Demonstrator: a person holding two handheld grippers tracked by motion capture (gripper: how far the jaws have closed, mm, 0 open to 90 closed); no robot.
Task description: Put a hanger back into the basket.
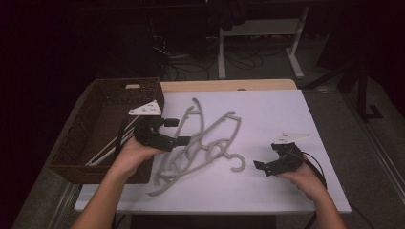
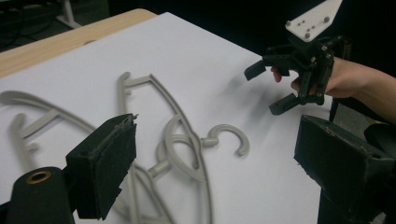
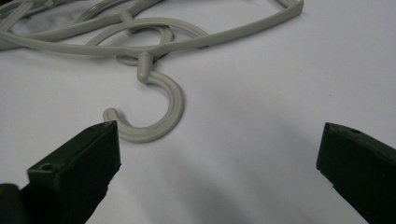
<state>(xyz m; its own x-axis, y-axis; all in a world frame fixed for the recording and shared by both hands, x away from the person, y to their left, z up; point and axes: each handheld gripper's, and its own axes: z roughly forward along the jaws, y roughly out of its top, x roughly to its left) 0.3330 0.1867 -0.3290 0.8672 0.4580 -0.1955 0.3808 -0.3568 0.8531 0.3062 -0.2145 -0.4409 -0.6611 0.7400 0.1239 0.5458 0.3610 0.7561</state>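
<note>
**Eng:** High view check. Your left gripper (image 1: 179, 132) hangs over the left end of the grey hanger pile (image 1: 200, 143), jaws spread, nothing between the pads. Wicker basket (image 1: 102, 119) sits right behind that hand, on its outer side, with a few light rods lying inside it.

**Op:** And from the left gripper view?

**Eng:** Same story. The left gripper (image 2: 215, 154) has both jaws wide apart, and the tangled hangers (image 2: 182, 149) lie directly below and ahead of them on the white table cover (image 2: 196, 60). No contact that I can see. One hook (image 2: 231, 137) curls out of the pile toward your other hand.

**Op:** Right side?

**Eng:** Your right gripper (image 1: 263, 164) is released too, jaws open, empty. It sits well apart from the left one, with the pile between the two.

**Op:** How close is it to the hook?

**Eng:** Right gripper view: the gripper (image 3: 219, 154) has the hook (image 3: 154, 112) just ahead of it, and the hook's tip ends right next to the near jaw. Can't tell whether it touches. The rest of the hangers (image 3: 140, 32) lie farther out, beyond the hook.
</note>
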